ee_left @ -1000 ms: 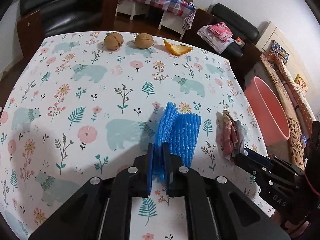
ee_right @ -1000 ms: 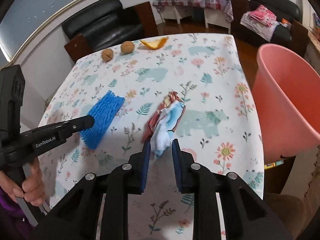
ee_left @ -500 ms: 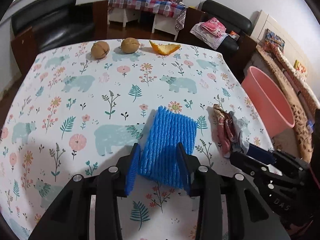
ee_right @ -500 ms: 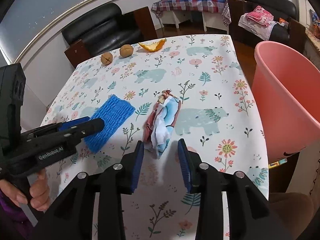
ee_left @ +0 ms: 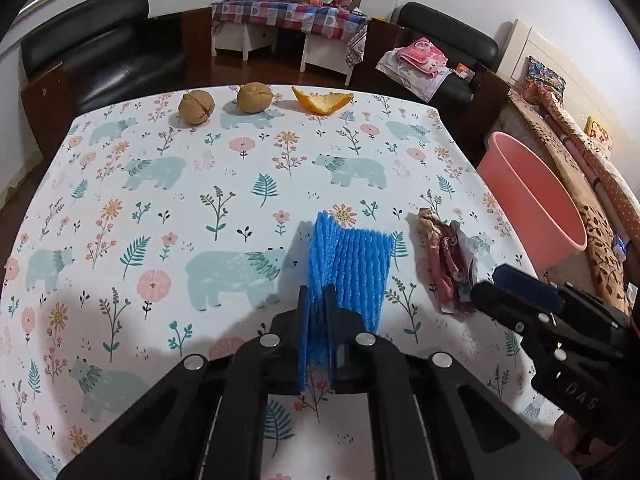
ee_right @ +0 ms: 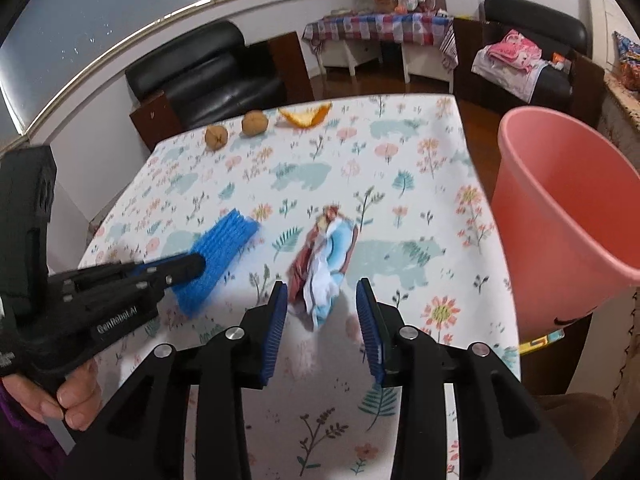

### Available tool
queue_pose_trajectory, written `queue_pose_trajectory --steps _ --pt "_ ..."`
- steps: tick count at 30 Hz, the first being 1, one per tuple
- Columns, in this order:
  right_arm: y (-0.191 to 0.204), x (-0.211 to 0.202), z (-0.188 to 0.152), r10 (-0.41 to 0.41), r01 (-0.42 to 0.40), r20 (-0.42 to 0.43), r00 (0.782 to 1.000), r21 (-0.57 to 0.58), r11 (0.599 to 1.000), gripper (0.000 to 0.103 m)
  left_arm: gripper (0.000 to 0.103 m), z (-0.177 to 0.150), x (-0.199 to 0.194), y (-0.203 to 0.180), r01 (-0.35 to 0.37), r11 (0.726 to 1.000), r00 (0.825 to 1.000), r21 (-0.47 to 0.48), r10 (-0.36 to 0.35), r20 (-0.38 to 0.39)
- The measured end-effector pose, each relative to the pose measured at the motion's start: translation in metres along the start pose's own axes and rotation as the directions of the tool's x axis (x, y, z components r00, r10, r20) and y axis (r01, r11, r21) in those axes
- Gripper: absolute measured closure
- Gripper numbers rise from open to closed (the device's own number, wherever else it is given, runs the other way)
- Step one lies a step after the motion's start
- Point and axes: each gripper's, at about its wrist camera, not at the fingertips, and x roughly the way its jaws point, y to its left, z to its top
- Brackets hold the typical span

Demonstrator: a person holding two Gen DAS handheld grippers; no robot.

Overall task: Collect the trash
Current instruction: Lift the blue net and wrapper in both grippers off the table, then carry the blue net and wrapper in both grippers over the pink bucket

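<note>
Left wrist view: the left gripper (ee_left: 316, 300) sits at lower centre of the frame, its jaws clenched on the near edge of a blue foam net (ee_left: 350, 264). The net's pinched edge stands up between the fingers; the rest spreads toward the middle of the floral tablecloth (ee_left: 160, 200). Just right of the net lies a crumpled wrapper (ee_left: 448, 264) in red, brown and white. The right gripper (ee_left: 520, 292) enters from the lower right edge, its tip beside that wrapper. Along the upper edge of the table sit two walnuts (ee_left: 196, 107) — side by side — with an orange peel (ee_left: 322, 102) to their right. A pink bucket (ee_left: 532, 208) stands off the table's right side.

Right wrist view: the right gripper (ee_right: 322, 312) fills the lower centre, jaws released and set wide, blue pads (ee_right: 276, 328) facing inward. The crumpled wrapper (ee_right: 322, 264) lies on the tablecloth (ee_right: 400, 184) just ahead of the gap, its near end reaching between the fingertips; contact with either pad cannot be told. At left of the frame the left gripper (ee_right: 188, 266) clamps the foam net (ee_right: 218, 254), which slants up toward frame centre. A hand (ee_right: 64, 396) holds that gripper's handle at lower left. The walnuts (ee_right: 216, 137) and peel (ee_right: 306, 115) sit at upper centre — the bucket (ee_right: 568, 216) occupies the right side, mouth open toward the camera.
</note>
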Motion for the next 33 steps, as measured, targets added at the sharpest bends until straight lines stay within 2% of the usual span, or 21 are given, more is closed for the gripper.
queue_pose_trajectory --steps 7,10,12,14,18,19,20,33 --pt "0.002 0.013 0.014 -0.021 0.022 -0.012 1.000 0.022 1.000 0.067 0.097 0.005 -0.011 0.000 0.016 1.000 1.000 -0.012 -0.016 0.015" --pt "-0.001 0.022 0.014 -0.037 0.039 -0.045 0.998 0.029 0.999 0.067 0.097 0.008 -0.016 0.003 0.034 0.999 0.999 -0.035 -0.034 0.012" --pt "-0.003 0.024 0.012 -0.017 0.019 -0.051 0.999 0.037 0.999 0.067 0.097 0.011 -0.021 0.004 0.045 0.998 0.999 -0.052 -0.044 0.018" --pt "-0.003 0.024 0.011 -0.014 0.016 -0.047 0.999 0.039 0.999 0.077 0.097 0.013 -0.027 0.004 0.036 0.998 0.999 -0.050 -0.035 0.036" --pt "-0.006 0.021 0.008 0.007 -0.005 -0.042 0.999 0.054 0.999 0.084 0.097 0.017 -0.036 0.001 0.033 0.998 0.998 -0.053 -0.031 0.053" --pt "-0.007 0.019 0.008 0.016 -0.014 -0.041 0.999 0.055 0.998 0.089 0.097 0.018 -0.038 0.001 0.032 0.998 0.998 -0.052 -0.029 0.057" --pt "-0.008 0.016 0.008 0.022 -0.020 -0.037 0.999 0.058 0.998 0.093 0.097 0.019 -0.040 0.000 0.031 0.998 0.998 -0.051 -0.028 0.062" --pt "-0.032 -0.042 0.017 0.048 -0.063 0.127 0.991 0.116 0.991 0.094 0.097 0.038 -0.053 -0.038 0.031 0.999 0.993 0.006 -0.032 0.111"
